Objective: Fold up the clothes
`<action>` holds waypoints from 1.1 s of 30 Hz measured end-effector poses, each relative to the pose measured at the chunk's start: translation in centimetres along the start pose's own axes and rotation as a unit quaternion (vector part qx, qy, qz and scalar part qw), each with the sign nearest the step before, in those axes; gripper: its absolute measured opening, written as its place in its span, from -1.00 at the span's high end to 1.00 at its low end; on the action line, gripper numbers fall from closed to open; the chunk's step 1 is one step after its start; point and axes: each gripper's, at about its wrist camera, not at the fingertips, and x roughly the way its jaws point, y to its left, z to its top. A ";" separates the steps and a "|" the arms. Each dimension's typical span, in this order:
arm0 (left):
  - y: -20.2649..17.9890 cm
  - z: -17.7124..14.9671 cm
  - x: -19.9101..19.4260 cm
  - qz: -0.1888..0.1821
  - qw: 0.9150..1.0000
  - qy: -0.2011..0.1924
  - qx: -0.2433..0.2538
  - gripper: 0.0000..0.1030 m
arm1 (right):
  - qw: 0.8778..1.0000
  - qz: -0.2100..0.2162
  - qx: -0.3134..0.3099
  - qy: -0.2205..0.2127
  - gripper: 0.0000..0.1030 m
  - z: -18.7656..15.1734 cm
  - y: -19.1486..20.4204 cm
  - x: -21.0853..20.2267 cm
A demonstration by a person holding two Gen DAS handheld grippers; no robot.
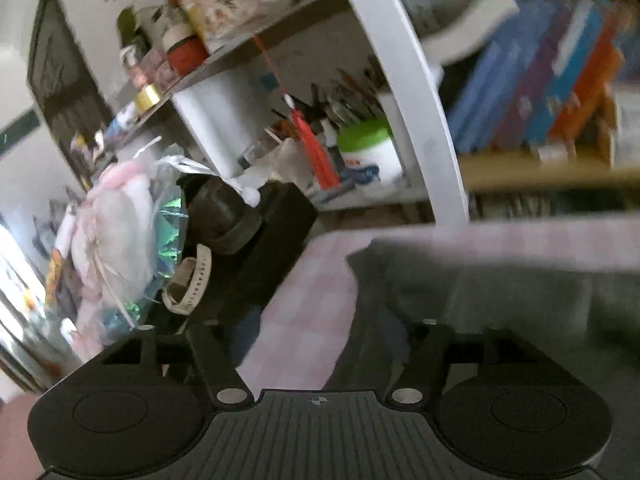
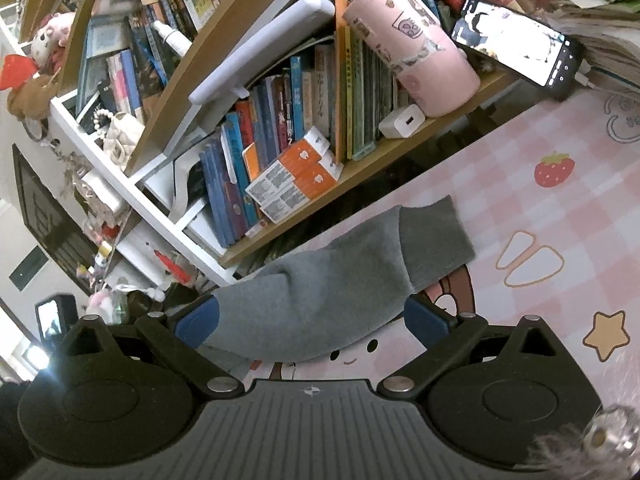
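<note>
Folding a grey garment (image 2: 320, 280) on the pink checked desk mat (image 2: 560, 208); neither gripper is clamped on it.

Right gripper (image 2: 312, 320) sits low over the near part of the cloth, blue pads (image 2: 198, 320) spread wide either side of the bunched fabric, touching or just beside it, not squeezing. Garment lies folded over itself, its darker end (image 2: 436, 240) reaching toward the far bookshelf (image 2: 360, 168), just short of the mat's far edge. Left wrist view is motion-blurred: left gripper (image 1: 316, 332) has its linkage arms spread, jaws apart, fingertips not clearly visible, nothing seen pinched; the grey garment (image 1: 480, 300) lies under and to its right, mat (image 1: 304, 312) showing between. Phone (image 2: 516, 44) and pink tumbler (image 2: 412, 44) sit on the shelf at far right.
</note>
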 end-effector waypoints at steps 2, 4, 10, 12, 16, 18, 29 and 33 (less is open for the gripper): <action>-0.2 -1.0 -0.4 -0.001 1.000 -0.003 0.023 -0.36 | 1.000 -0.002 0.000 0.005 -0.94 -0.1 -0.1 0.2; -0.2 -2.0 -1.0 -0.004 0.999 -0.007 0.040 -0.36 | 1.000 -0.002 -0.003 0.009 -0.94 -0.2 0.0 0.4; 0.4 -5.3 -3.8 -0.038 0.998 -0.018 0.047 -0.46 | 1.000 -0.003 -0.021 0.019 -0.94 -0.5 0.6 0.6; 0.6 -6.5 -4.7 -0.043 0.997 -0.022 0.054 -0.46 | 0.999 -0.006 -0.027 0.023 -0.94 -0.6 0.8 0.8; 1.8 -8.3 -5.5 -0.057 0.998 -0.028 0.024 -0.46 | 0.999 -0.005 -0.038 0.035 -0.94 -1.0 1.1 1.1; 2.5 -8.8 -5.1 -0.053 0.998 -0.026 0.009 -0.46 | 0.998 -0.005 -0.043 0.040 -0.94 -1.2 1.2 1.3; 5.1 -10.3 -0.4 -0.100 0.984 0.008 -0.147 -0.20 | 0.991 0.014 -0.110 0.068 -0.94 -2.4 3.3 1.8; 5.9 -10.8 0.9 -0.109 0.966 0.002 -0.234 -0.20 | 0.982 0.024 -0.171 0.081 -0.94 -3.6 5.4 2.0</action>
